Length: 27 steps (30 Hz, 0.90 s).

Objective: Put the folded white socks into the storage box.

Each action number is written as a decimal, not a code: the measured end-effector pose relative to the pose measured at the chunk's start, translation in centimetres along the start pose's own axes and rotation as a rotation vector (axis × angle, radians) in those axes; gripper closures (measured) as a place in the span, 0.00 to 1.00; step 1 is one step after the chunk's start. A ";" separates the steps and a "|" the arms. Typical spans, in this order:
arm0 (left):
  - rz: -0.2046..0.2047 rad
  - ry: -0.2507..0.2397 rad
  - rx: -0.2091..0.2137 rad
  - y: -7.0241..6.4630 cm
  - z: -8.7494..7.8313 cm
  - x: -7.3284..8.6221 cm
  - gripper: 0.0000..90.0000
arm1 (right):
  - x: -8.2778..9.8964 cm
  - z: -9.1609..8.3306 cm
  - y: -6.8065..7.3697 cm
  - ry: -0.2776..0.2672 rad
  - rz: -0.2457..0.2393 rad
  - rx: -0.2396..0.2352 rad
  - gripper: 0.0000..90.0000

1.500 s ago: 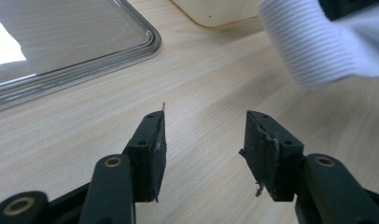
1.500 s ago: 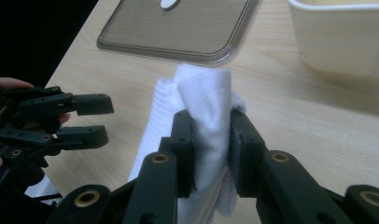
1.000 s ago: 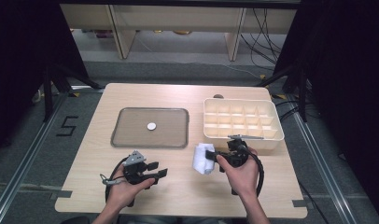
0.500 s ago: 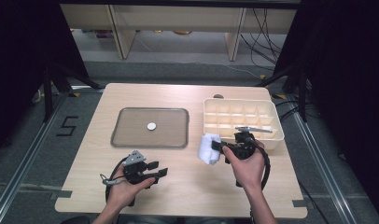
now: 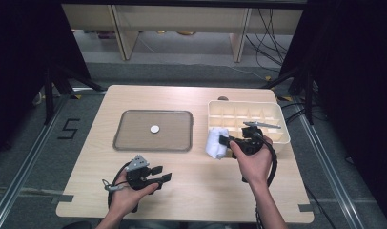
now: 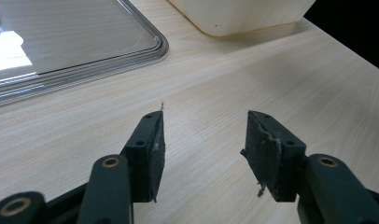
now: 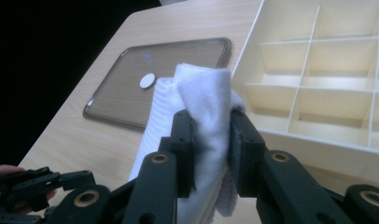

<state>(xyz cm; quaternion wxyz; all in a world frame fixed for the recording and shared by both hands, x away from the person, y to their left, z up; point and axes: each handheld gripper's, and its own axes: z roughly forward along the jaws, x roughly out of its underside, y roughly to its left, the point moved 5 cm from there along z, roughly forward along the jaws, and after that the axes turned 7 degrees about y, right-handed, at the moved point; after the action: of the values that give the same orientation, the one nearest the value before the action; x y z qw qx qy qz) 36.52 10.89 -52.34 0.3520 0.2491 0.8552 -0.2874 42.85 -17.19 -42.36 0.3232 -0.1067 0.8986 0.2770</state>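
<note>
My right gripper [image 5: 226,141] [image 7: 211,140] is shut on a folded white cloth [image 5: 215,142] [image 7: 204,100] and holds it in the air at the near left corner of a cream divided box [image 5: 272,114] [image 7: 318,84]. The box's compartments that I can see hold nothing. My left gripper [image 5: 160,174] [image 6: 204,140] stands open low over the bare wood near the table's front left, nothing between its pads. A shallow grey tray [image 5: 129,140] [image 7: 113,105] [image 6: 108,51] with one small white disc [image 5: 155,129] [image 7: 147,80] on it lies left of the box.
The light wooden table [image 5: 196,191] has open surface along its front and between tray and box. A cable [image 5: 272,162] loops from the right gripper. Dark curtains flank the table and shelving stands beyond its far edge.
The right hand has carried the cloth up and away from me toward the box's near left corner. The left hand and gripper have stayed put.
</note>
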 end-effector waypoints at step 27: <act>-0.006 0.000 0.012 0.0 0.1 0.1 0.52 | -3.5 0.9 -1.5 -0.045 -0.005 0.083 0.82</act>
<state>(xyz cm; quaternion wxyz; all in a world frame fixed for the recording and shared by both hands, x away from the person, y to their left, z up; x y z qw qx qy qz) 36.53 10.85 -52.46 0.3494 0.2488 0.8543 -0.2937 46.56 -17.88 -41.35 0.3484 -0.0891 0.9015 0.2410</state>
